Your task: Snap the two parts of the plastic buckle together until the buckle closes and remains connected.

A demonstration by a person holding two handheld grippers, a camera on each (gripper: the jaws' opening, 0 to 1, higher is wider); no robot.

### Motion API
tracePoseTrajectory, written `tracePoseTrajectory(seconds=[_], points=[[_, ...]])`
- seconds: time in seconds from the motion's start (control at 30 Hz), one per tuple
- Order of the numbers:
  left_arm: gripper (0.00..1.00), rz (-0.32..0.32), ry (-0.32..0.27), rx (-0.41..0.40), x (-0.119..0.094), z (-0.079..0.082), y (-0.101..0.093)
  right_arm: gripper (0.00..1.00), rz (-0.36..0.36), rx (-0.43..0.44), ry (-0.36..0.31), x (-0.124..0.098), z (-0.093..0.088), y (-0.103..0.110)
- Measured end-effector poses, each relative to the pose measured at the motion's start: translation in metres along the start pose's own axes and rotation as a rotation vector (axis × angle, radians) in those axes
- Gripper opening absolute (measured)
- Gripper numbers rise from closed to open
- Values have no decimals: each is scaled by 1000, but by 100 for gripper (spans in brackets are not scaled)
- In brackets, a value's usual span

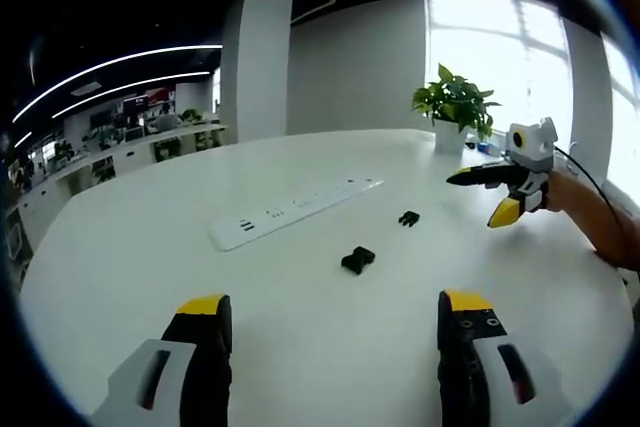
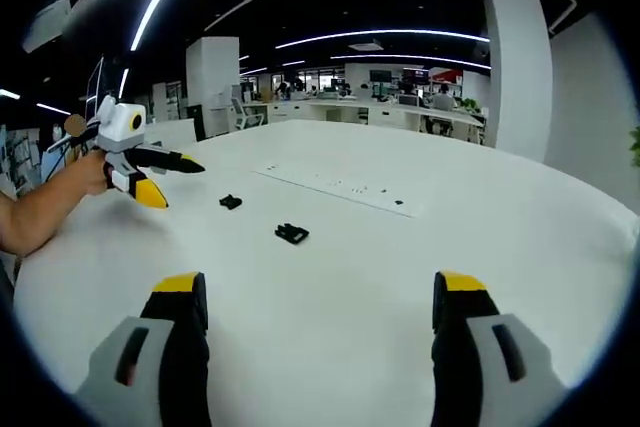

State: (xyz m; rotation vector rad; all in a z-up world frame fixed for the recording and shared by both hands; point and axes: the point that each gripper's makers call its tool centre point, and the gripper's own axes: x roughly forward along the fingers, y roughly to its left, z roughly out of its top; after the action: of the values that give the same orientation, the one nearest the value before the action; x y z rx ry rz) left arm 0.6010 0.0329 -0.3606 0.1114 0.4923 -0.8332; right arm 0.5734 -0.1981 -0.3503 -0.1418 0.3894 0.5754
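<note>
Buckle parts, two small black plastic pieces, lie apart from each other on a broad white table (image 1: 120, 247). In the left gripper view the larger black buckle half (image 1: 357, 260) sits near the middle of the tabletop, and the smaller black buckle half (image 1: 408, 218) lies beyond it and to the right, with bare white surface between them. A long white power strip (image 1: 295, 212) lies flat just left of both pieces, running diagonally away. A green potted plant (image 1: 456, 107) in a white pot stands near the far table edge by the bright windows.

The left gripper (image 1: 335, 319), black with yellow tips, hangs above the near part of the table with its jaws wide apart and nothing between them. The right gripper (image 1: 497, 194) enters from the right, held by a bare forearm, above the table to the right of the smaller piece; its two yellow-tipped jaws are spread.

In the right gripper view the right gripper (image 2: 320, 299) likewise shows jaws well apart and empty, with the two pieces lying ahead of it. Wide open tabletop surrounds both pieces on every side, and the table's curved edges lie well away from them.
</note>
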Motion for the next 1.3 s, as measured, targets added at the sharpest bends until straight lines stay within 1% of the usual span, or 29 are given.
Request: tracePoseTrajectory(seconds=[0.23,0.5,0.77,1.1,1.3], points=[[85,6,-4,-7,0,0,5,93,6,-7,0,6,2,1],[85,14,0,1,5,-1,9,92,7,-9,0,11,5,-2],[84,9,5,-2,9,-2,11,92,11,-13,-4,19,10,-2],[84,6,4,-4,14,1,16,92,13,-12,-2,26,11,-5],[84,0,12,-2,17,-1,15,91,8,-8,-4,27,11,-9]])
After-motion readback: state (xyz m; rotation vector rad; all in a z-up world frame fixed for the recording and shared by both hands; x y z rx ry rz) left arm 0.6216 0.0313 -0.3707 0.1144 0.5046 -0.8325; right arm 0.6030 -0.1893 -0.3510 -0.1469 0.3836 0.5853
